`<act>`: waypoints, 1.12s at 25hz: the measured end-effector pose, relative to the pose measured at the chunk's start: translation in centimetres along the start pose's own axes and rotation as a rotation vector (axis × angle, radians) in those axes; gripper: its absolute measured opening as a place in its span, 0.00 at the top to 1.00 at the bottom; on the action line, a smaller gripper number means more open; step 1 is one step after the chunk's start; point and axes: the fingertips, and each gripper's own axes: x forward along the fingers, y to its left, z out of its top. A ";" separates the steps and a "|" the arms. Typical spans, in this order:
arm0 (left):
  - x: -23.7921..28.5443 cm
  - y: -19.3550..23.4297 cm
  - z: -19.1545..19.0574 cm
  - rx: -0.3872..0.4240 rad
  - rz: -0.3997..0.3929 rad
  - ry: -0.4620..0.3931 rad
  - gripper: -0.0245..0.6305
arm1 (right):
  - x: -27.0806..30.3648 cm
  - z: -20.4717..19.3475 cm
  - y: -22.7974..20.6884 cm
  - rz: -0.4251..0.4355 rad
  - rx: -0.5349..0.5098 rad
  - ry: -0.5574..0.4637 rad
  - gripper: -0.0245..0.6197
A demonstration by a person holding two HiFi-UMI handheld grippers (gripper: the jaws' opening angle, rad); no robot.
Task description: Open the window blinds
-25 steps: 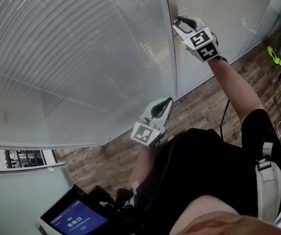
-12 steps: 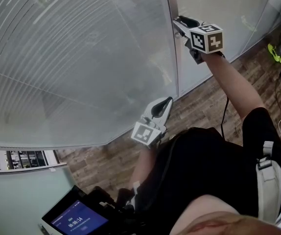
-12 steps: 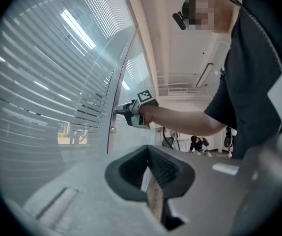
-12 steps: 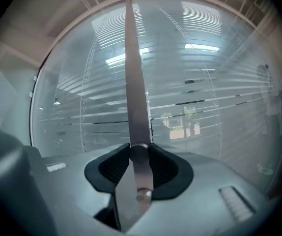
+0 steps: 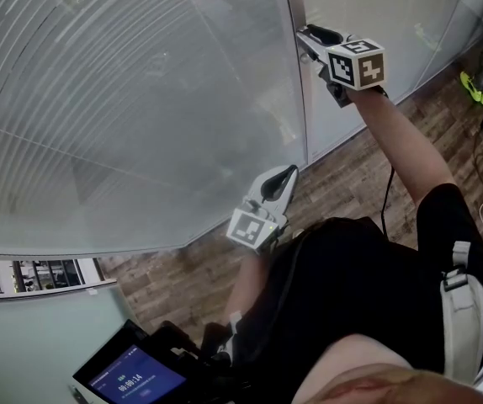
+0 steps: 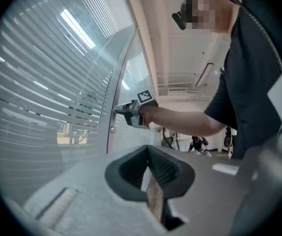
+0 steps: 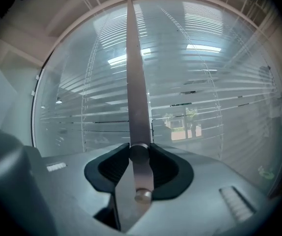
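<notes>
Right gripper view: the right gripper (image 7: 140,154) has its fingers (image 7: 112,167) clenched on a round knob (image 7: 139,151). The knob sits on the metal post (image 7: 136,82) that runs up the middle of the glazing. The window blinds (image 7: 214,97) lie beyond the glass on both sides of the post. Their slats are tilted almost shut, and thin gaps between some of them show a bit of the outdoors.

In the head view the right gripper (image 5: 307,42) is held out at the far right against the post (image 5: 296,99). The blinds (image 5: 132,99) fill the far left. The left gripper (image 5: 277,183) hangs nearer, over the wooden floor (image 5: 342,183) and apart from the glass. In the left gripper view its fingers are pressed together with nothing between them.
</notes>
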 end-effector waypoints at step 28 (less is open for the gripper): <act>0.0 -0.4 -0.1 -0.013 -0.025 -0.006 0.96 | -0.1 -1.4 1.4 -0.108 -1.485 0.213 0.63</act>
